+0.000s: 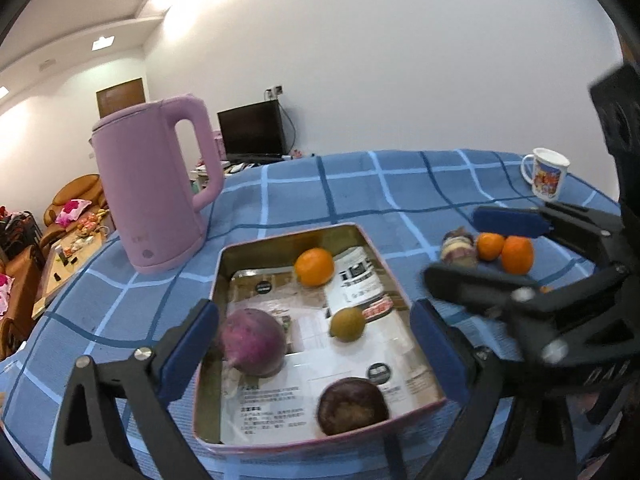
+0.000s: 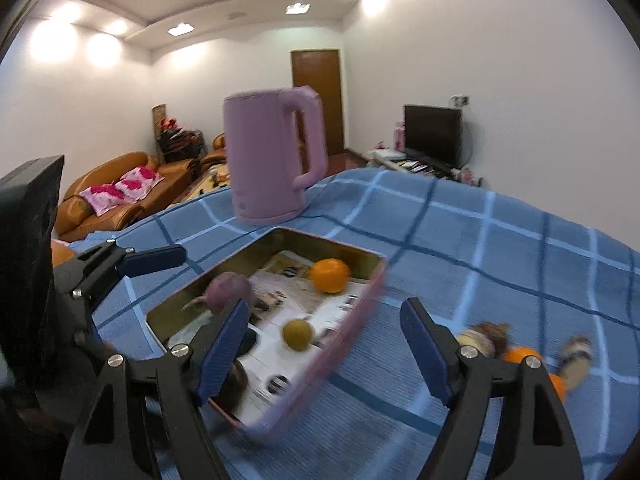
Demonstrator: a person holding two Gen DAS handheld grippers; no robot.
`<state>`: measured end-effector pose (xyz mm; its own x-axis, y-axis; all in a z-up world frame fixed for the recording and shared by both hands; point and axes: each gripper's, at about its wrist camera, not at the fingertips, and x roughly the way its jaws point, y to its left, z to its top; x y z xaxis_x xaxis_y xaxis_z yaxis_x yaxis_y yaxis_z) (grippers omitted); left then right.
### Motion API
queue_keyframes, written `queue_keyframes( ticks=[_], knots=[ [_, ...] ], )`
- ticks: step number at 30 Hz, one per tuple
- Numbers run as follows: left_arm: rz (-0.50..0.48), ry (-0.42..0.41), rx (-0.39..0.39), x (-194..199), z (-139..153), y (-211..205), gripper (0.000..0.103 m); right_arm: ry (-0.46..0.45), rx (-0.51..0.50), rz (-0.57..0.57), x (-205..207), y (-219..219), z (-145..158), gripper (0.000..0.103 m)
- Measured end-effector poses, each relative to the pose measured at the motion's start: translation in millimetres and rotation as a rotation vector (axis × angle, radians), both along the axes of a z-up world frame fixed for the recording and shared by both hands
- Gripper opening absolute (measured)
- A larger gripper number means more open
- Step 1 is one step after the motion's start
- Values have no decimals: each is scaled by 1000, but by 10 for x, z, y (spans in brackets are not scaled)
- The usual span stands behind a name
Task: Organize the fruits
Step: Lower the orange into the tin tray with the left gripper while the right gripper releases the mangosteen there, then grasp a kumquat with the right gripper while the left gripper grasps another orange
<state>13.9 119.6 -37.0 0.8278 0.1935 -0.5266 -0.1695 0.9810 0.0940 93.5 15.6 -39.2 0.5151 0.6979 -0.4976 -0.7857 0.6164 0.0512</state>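
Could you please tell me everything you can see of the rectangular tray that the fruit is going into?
The tray is a shallow rectangular tin with rounded corners, pink outside and brassy inside, lying flat on the blue checked tablecloth just in front of the pink kettle. Printed paper sheets line its floor. Inside lie an orange, a small yellow-green fruit, a purple round fruit and a dark brown one. The left gripper, open, straddles it without visibly touching.

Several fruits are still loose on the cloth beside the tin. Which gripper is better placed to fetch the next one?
Probably the right gripper: open, empty, with the loose oranges just beside it. The left gripper hangs open over the tray, farther away.
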Motion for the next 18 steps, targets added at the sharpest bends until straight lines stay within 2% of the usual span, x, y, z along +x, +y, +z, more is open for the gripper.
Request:
queue_keyframes(
  ticks=[9,13,15,18],
  knots=[
    [-47,-22,-2,40,184,-301,100,-23,56,-249,129,-1083,154,81],
    [-77,-14,0,121,198,-467,100,32,95,-424,340,-1550,121,81],
    [-96,-4,-4,170,186,-545,100,67,111,-449,387,-1665,76,81],
    [-114,24,-12,249,140,-634,100,95,79,-438,386,-1678,-18,81]
  ],
)
